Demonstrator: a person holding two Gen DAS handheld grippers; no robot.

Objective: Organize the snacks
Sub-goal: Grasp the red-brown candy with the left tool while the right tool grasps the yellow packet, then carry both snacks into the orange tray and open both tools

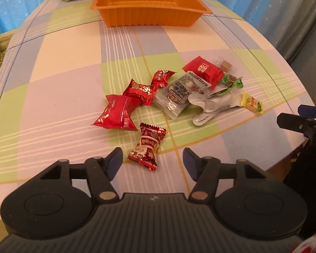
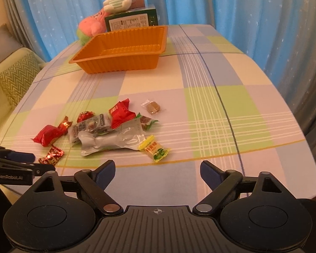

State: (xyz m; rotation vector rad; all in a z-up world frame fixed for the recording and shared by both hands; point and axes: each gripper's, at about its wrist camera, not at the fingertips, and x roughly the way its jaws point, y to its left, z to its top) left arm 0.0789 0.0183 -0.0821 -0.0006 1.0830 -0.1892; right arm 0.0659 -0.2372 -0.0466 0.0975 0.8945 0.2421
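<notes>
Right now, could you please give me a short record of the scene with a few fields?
surface: table with checked cloth
container: orange tray, nothing visible inside, at the far end
snacks: loose pile near the front edge, none in the tray
nearest to left gripper: dark red candy
nearest to right gripper: yellow candy
jaws: both open, holding nothing

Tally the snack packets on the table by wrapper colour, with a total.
Red packets: 5
Clear packets: 2
Silver packet: 1
Green packet: 1
Yellow packet: 1
Total: 10, all on the tablecloth; none in the orange tray.
</notes>
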